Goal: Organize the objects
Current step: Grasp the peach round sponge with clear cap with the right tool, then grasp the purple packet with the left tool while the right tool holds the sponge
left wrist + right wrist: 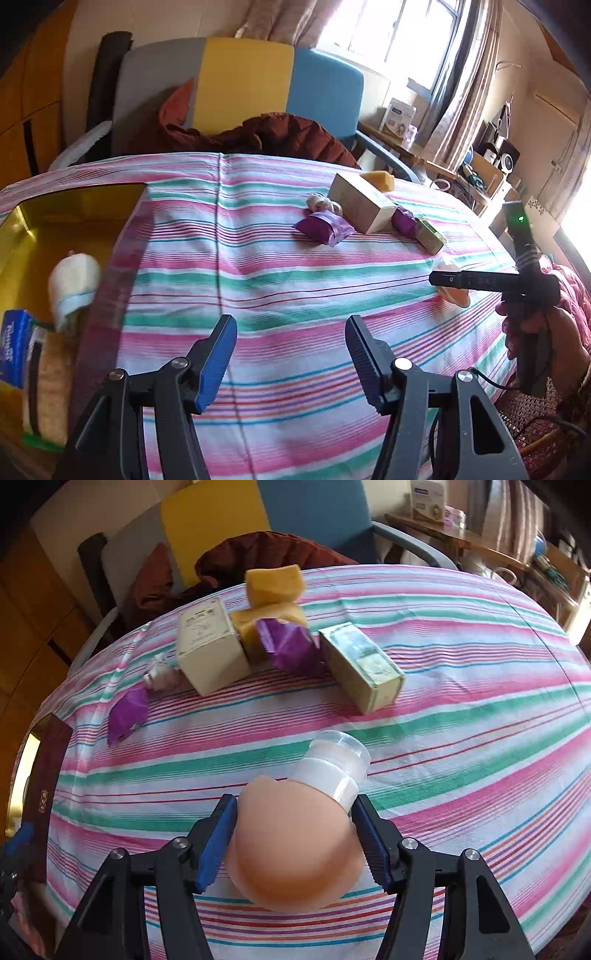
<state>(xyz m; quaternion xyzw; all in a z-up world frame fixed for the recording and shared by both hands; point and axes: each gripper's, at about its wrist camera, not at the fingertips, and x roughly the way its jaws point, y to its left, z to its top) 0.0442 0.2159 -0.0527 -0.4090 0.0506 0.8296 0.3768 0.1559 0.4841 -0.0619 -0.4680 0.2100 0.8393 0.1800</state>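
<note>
Both right gripper fingers flank peach bottle, touching its sides.

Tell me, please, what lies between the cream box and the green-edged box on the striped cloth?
A purple packet lies between the cream box and the green-edged box, as the right wrist view shows best.

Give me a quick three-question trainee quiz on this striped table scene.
1. True or false: the left gripper holds nothing.
2. What sits between the right gripper pads: A) purple foil packet, B) peach-coloured bottle with a clear cap, C) yellow sponge?
3. Fill in: the white roll lies in the ____ tray.

Key: 1 true; 2 B; 3 gold.
</note>
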